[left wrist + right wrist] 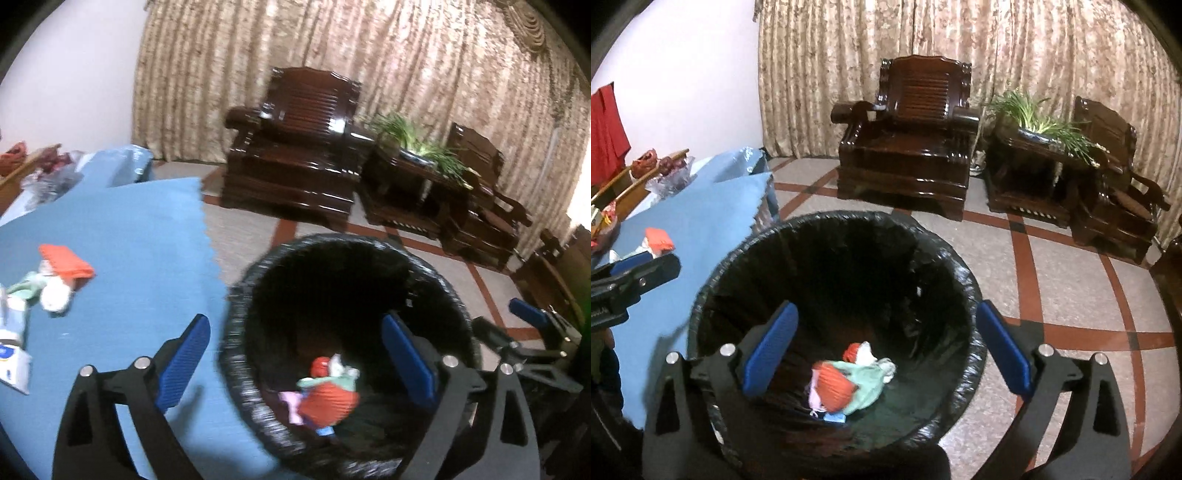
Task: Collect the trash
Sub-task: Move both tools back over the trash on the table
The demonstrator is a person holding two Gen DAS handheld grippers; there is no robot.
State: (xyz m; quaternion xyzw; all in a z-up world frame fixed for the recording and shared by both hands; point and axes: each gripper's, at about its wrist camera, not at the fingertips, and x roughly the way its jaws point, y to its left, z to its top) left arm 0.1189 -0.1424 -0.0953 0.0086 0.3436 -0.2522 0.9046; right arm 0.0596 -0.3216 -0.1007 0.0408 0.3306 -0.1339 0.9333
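Note:
A bin with a black liner stands on the floor beside the blue-clothed table. Inside it lies a heap of trash: an orange wrapper, green, pink and white scraps. My left gripper is open and empty, one finger over the table edge and the other over the bin. My right gripper hangs open and empty above the bin and the trash heap. On the table lie an orange wrapper, a white crumpled tissue and a white-and-blue carton.
Dark wooden armchairs and a side table with a green plant stand before the curtain. Red-lined tiled floor lies to the bin's right. Fruit and packets sit at the table's far end.

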